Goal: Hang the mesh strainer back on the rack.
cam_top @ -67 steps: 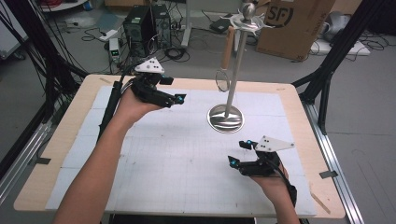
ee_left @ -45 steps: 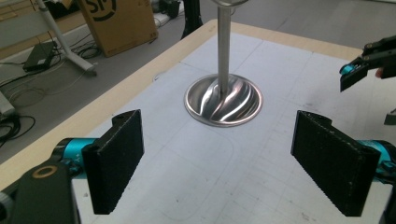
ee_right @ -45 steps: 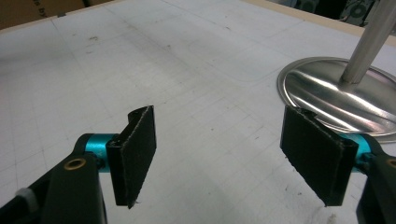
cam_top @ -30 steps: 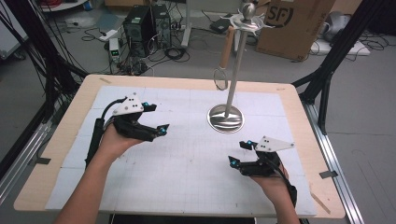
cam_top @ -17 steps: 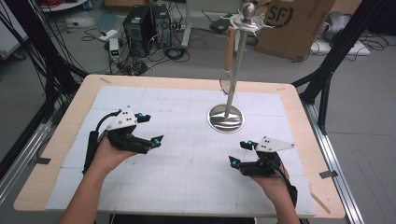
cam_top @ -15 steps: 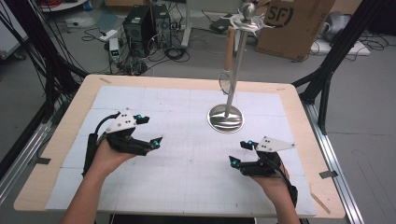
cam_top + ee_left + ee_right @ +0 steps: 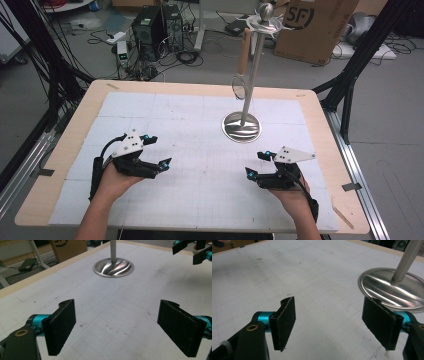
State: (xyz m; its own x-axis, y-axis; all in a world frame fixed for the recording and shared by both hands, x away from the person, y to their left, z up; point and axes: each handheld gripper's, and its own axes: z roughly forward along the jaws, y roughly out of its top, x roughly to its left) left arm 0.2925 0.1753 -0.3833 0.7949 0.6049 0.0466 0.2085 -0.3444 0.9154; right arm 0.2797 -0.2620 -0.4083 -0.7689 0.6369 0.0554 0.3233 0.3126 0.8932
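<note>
- In the high view the left gripper [image 7: 156, 151] sits at the lower left of the frame, low over the white gridded mat [image 7: 200, 140], held in the person's left hand [image 7: 114, 181].
- Its jaws stand wide apart with nothing between them; the left gripper view shows bare mat in the gap.
- The right gripper [image 7: 255, 165] sits at the lower right of the high view, in the right hand [image 7: 295, 195], also low over the mat.
- Its jaws too are spread wide and empty, as the right gripper view confirms.
- A metal stand [image 7: 242, 125] with a round shiny base rises right of centre in the upper half of the high view, well apart from both grippers.
- A utensil with a wooden handle [image 7: 243, 47] hangs from the top of the stand, beside the pole.
- The stand's base appears at the top centre of the left gripper view [image 7: 113, 266] and at the upper right of the right gripper view [image 7: 395, 288].
- The wooden table [image 7: 65, 145] edges the mat on all sides.
</note>
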